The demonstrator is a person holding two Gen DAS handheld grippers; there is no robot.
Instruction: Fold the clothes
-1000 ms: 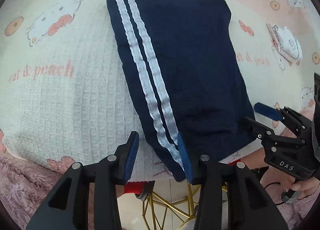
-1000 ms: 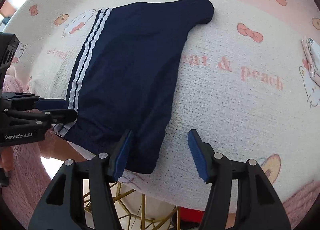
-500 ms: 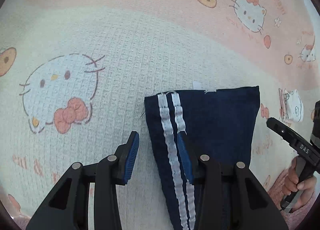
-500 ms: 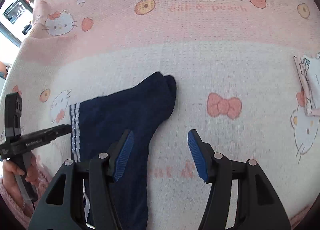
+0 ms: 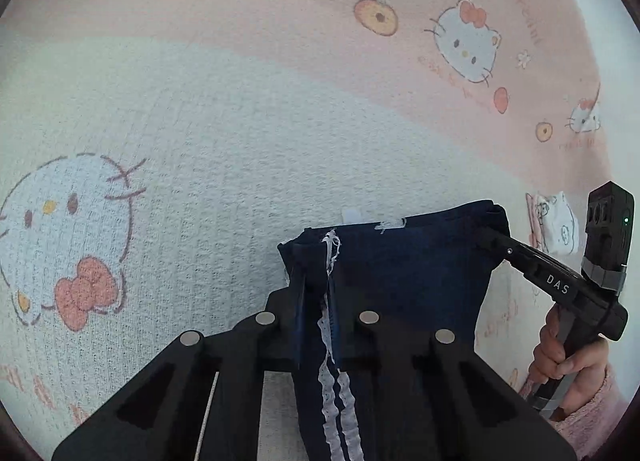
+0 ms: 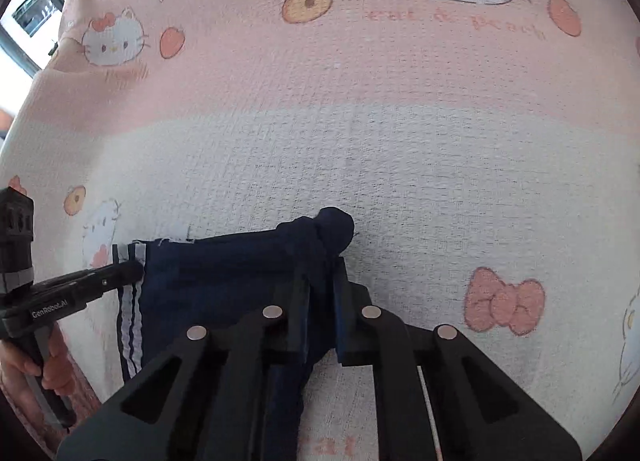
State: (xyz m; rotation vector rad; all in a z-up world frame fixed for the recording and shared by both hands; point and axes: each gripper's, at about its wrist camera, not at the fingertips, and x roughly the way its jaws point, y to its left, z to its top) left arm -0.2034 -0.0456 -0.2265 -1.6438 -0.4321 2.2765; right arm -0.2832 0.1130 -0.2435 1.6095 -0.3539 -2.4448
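Observation:
A navy garment (image 5: 408, 273) with two white side stripes lies on a cat-print blanket (image 5: 240, 141). My left gripper (image 5: 316, 261) has its jaws closing on the garment's far striped corner, and the fabric is pinched between the pads. In the right wrist view the same garment (image 6: 224, 273) runs leftward from my right gripper (image 6: 320, 265), whose jaws are closing on the bunched far right corner. Each gripper also shows in the other's view: the right gripper (image 5: 494, 239) at the garment's right corner, the left gripper (image 6: 134, 271) at the stripes.
The blanket (image 6: 400, 141) is pink at the far side and cream under the garment. A small folded printed cloth (image 5: 556, 221) lies to the right. A hand (image 5: 568, 357) in a pink sleeve holds the right handle; another hand (image 6: 52, 365) holds the left one.
Both grippers moved from the garment's near hem to its far edge. Their jaws, wide apart before, have come together on the two far corners, and the fabric there is bunched up.

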